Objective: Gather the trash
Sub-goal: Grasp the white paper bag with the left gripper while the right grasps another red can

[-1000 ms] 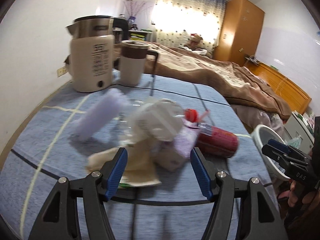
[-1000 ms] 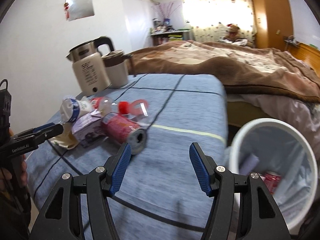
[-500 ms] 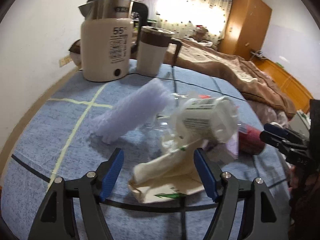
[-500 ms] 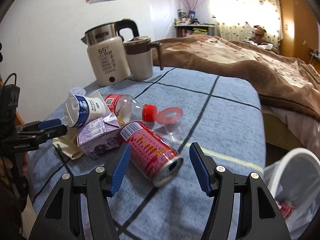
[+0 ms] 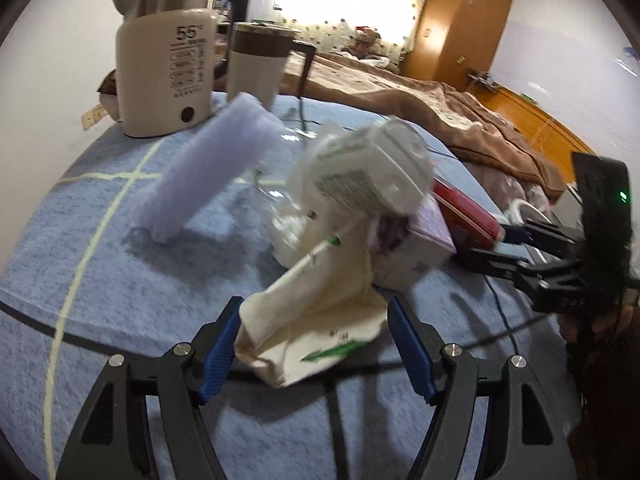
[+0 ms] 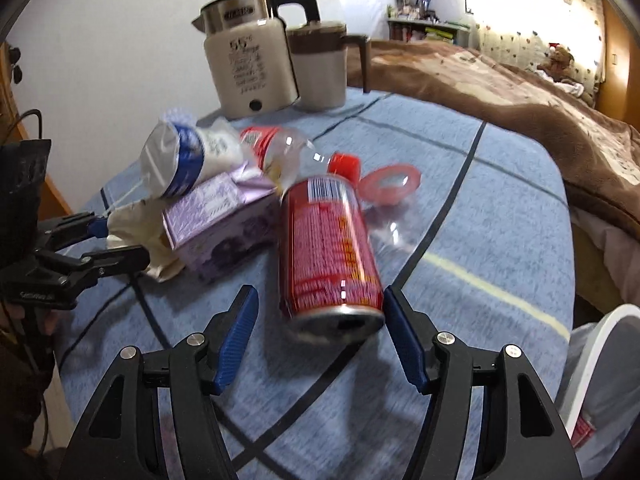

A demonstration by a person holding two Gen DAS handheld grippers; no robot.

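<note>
Closer and lower than a second ago, the left gripper (image 5: 314,346) now has the crumpled cream wrapper (image 5: 316,324) lying between its blue pads, where before that wrapper sat well ahead of the fingertips. In the left wrist view its jaws stand apart; the left pad looks to be at the wrapper's edge, the right pad just beside it, and nothing is pinched yet. Beyond the wrapper lie a white yoghurt bottle (image 5: 372,172) propped on a purple carton (image 5: 424,236), and a lilac roll (image 5: 212,172) off to the left. A kettle (image 5: 168,68) and a mug (image 5: 260,60) stand at the far edge of the blue tablecloth (image 5: 80,240), and look like no part of the trash.

From the right wrist view, the right gripper (image 6: 320,336) has swung away from the white bin (image 6: 596,368), which filled the right of the picture a second ago and is now only a rim at the lower right. A red can (image 6: 328,248) lies on its side with its open end between the pads. These jaws are opening, and neither pad presses on the can. Behind it are a clear bottle with a red cap (image 6: 296,152) and a pink ring (image 6: 390,184).

Both hands seem lined up to close on a piece each, then carry it to the bin
</note>
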